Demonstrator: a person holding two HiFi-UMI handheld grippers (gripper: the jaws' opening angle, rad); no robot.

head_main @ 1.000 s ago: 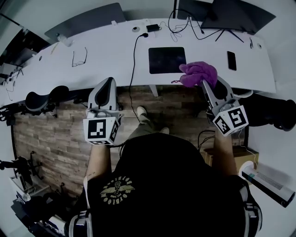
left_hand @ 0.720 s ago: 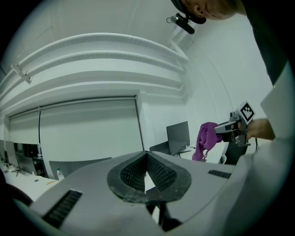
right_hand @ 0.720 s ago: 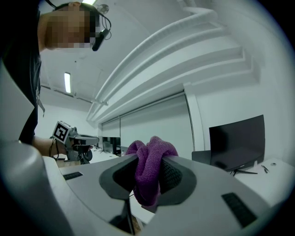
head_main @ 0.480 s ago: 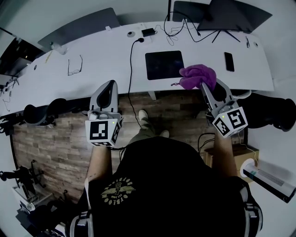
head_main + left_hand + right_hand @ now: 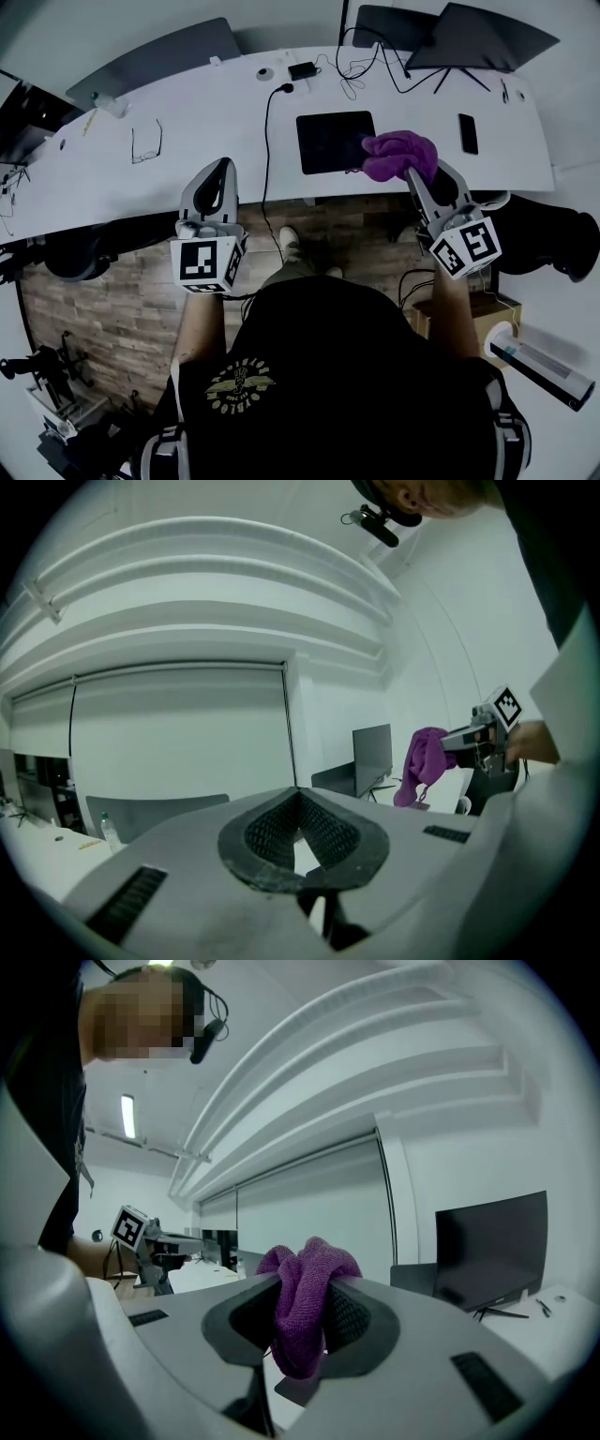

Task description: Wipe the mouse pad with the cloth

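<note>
The right gripper (image 5: 411, 168) squeezed the purple cloth (image 5: 398, 154) by the right edge of the mouse pad (image 5: 330, 141). The left gripper (image 5: 219, 165) was closed and empty. Wiping looked not yet begun.

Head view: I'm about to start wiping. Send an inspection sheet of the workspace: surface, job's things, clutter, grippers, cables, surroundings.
Surface: long white desk, mostly bare at the left.
Job's things: black mouse pad flat near the front edge; purple cloth bunched over its right edge, contact cannot be told.
Clutter: glasses, phone, monitors at the back.
Grippers: left hand-held gripper shut, empty, short of the desk; right hand-held gripper shut on the cloth.
Cables: black cable crosses the desk left of the pad.
Surroundings: wood-pattern floor.
</note>
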